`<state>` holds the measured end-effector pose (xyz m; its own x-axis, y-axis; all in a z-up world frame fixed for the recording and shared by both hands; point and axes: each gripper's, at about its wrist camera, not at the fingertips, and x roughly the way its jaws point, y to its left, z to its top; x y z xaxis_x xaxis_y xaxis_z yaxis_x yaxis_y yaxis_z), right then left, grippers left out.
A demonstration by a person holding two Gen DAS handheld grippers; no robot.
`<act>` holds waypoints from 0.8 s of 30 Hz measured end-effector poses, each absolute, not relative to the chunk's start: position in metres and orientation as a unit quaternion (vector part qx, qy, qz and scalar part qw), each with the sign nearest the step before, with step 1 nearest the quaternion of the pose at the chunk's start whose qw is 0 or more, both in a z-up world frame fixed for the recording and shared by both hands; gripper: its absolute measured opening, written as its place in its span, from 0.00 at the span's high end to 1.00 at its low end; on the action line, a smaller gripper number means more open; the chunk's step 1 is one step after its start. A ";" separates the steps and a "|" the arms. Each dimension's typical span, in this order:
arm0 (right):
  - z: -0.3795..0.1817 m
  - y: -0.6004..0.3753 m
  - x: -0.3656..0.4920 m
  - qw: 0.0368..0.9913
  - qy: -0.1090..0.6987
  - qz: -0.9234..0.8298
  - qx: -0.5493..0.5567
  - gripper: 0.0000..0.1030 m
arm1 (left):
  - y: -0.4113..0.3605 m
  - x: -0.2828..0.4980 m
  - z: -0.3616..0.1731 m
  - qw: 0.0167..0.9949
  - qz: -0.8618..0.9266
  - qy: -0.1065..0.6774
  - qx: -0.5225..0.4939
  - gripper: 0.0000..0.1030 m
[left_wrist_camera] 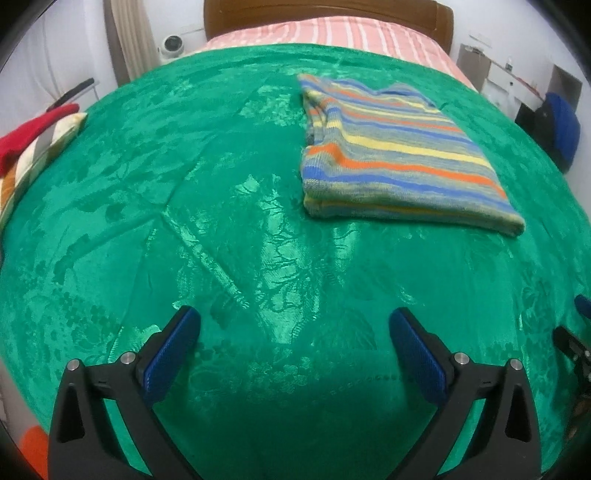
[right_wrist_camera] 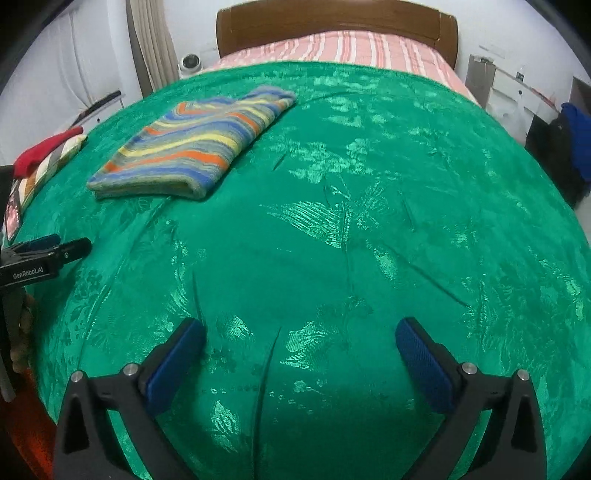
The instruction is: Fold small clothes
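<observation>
Your left gripper (left_wrist_camera: pixel 293 319) stands wide open at the bottom of its own view, blue pads (left_wrist_camera: pixel 171 354) splayed far apart with only bare green bedspread (left_wrist_camera: pixel 258 240) showing between them; nothing is held, and neither finger visibly presses into the cloth. Your right gripper (right_wrist_camera: pixel 299 330) reads the same in its view: jaws as wide as they go, blue pads (right_wrist_camera: pixel 173 363) facing each other across empty bedspread (right_wrist_camera: pixel 332 258), nothing gripped. The striped sweater (left_wrist_camera: pixel 399 155) lies folded into a flat rectangle on the bedspread, in the upper right of the left view, well apart from the left fingers. In the right view the same sweater (right_wrist_camera: pixel 192 147) sits in the upper left, also well clear of the fingers, its folded edge facing the camera. The tip of your right gripper pokes in at the right edge of the left view; the left gripper (right_wrist_camera: pixel 48 251) shows at the left edge of the right view, low over the bedspread, whether touching it I cannot tell. A pile of other clothes (left_wrist_camera: pixel 33 144), red on top, rests at the left edge of the bed. Beyond the green cover, a pink striped sheet (left_wrist_camera: pixel 332 33) runs up to a brown headboard (left_wrist_camera: pixel 325 11) at top centre.
</observation>
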<state>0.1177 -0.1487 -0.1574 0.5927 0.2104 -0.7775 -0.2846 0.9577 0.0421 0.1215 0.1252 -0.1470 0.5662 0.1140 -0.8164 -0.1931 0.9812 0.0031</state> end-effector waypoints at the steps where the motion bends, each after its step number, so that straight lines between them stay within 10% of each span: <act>1: -0.158 -0.149 0.117 0.893 0.426 0.140 -0.042 0.00 | 0.125 0.122 -0.147 0.884 0.086 0.457 -0.043 0.00; 24: -0.161 -0.149 0.118 0.894 0.422 0.145 -0.038 0.00 | 0.125 0.121 -0.150 0.886 0.075 0.457 -0.032 0.00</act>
